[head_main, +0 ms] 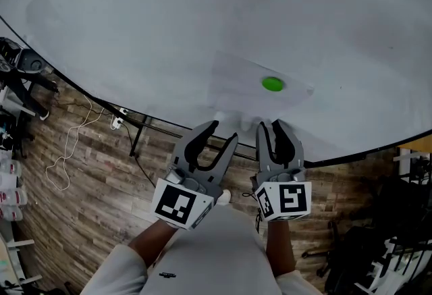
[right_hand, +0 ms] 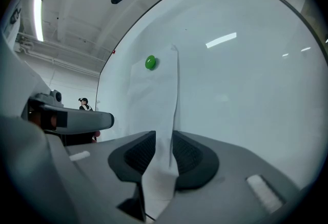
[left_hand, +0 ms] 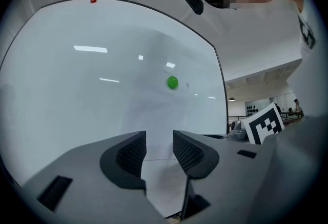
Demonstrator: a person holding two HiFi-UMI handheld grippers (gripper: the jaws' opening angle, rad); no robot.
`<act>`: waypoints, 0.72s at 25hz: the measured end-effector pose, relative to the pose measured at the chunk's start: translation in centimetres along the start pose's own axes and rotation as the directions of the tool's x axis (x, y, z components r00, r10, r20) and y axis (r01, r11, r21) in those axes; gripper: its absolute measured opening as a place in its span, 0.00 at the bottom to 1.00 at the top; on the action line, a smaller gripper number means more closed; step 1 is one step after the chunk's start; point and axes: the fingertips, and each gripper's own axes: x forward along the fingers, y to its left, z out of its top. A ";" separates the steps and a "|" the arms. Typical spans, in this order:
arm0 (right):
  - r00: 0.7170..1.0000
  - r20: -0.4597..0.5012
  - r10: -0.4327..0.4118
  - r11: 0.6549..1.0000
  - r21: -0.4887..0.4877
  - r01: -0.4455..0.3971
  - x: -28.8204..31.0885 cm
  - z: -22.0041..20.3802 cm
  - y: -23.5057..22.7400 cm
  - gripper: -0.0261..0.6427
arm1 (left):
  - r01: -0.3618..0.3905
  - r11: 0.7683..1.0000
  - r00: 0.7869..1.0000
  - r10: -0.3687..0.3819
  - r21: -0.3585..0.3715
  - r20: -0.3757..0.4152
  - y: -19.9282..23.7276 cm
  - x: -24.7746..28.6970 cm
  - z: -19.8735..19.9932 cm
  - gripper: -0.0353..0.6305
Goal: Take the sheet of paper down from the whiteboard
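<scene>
The thin white sheet of paper (head_main: 243, 88) is pinned to the large glossy whiteboard (head_main: 155, 17) by a small round green magnet (head_main: 273, 84). The right gripper (head_main: 272, 126) is pinched onto the sheet's lower edge, and the left gripper (head_main: 223, 131) sits beside it, jaws apart and empty. This looks like the grasp-and-pull step (magnet not yet removed), so the next move probably calls for a steady pull to avoid tearing.

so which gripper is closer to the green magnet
Right. The right gripper sits straight below the green magnet, jaws shut on the sheet of paper; the left gripper is lower left of it, jaws apart.
</scene>
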 end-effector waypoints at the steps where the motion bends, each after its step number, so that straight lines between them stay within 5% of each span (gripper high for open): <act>1: 1.000 -0.003 0.002 1.000 0.000 -0.002 0.2 0.0 0.0 0.21 | -0.001 1.000 1.000 0.001 0.000 0.001 0.1 0.0 0.1 0.27; 12: 0.998 -0.014 -0.066 0.998 0.015 0.066 0.6 -0.3 -1.2 0.06 | -0.013 1.000 1.000 0.013 -0.003 -0.006 0.4 -0.4 0.0 0.27; 18: 0.997 -0.015 -0.073 0.997 0.022 0.073 0.6 -0.2 -1.2 0.06 | -0.008 1.000 1.000 0.008 0.010 0.016 0.1 -0.1 1.3 0.27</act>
